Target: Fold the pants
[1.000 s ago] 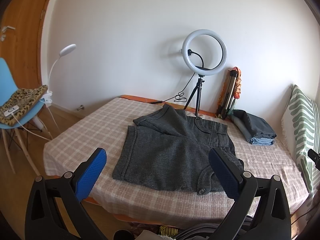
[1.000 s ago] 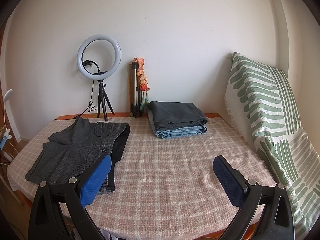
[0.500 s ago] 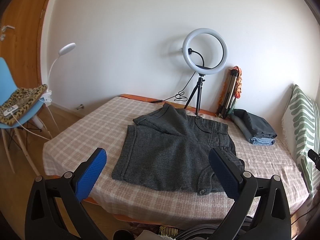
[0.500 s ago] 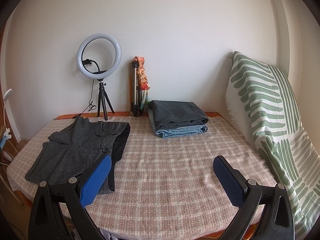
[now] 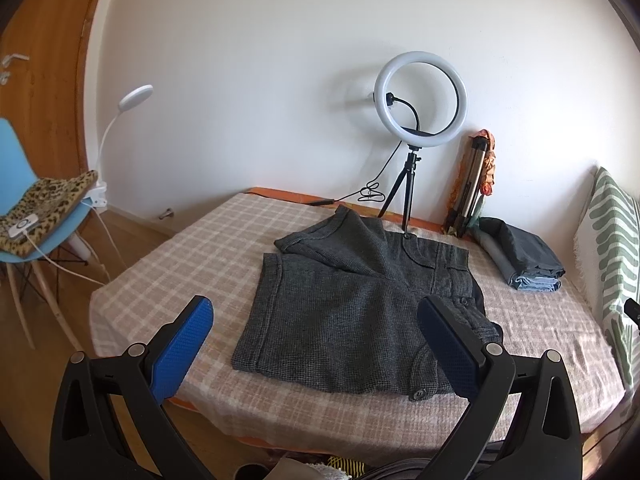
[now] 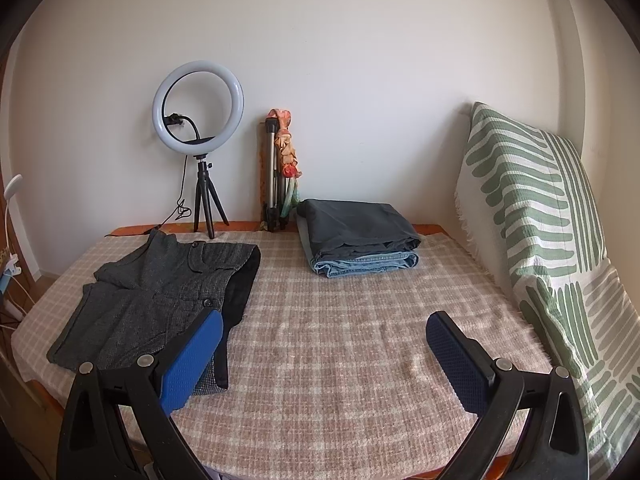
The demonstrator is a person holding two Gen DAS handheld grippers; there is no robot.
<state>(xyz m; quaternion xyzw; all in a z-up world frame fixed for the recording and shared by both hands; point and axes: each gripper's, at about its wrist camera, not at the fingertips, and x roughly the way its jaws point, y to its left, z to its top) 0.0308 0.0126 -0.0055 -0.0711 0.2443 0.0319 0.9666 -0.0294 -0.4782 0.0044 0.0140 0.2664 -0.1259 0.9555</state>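
Dark grey shorts [image 5: 352, 304] lie spread flat on the checked bed cover [image 5: 192, 264], one leg bunched at the far side; they also show at the left of the right wrist view [image 6: 160, 296]. My left gripper [image 5: 316, 320] is open and empty, held above the near edge of the bed in front of the shorts. My right gripper [image 6: 324, 332] is open and empty, held over the bare cover [image 6: 344, 340] to the right of the shorts.
A stack of folded pants [image 6: 360, 244] lies at the back of the bed. A ring light on a tripod [image 6: 200, 120] and a folded tripod [image 6: 276, 172] stand by the wall. A green striped cushion [image 6: 536, 216] leans at the right. A blue chair [image 5: 24, 208] stands left.
Both grippers have drifted only slightly; the shorts lie as before. Both stay open.
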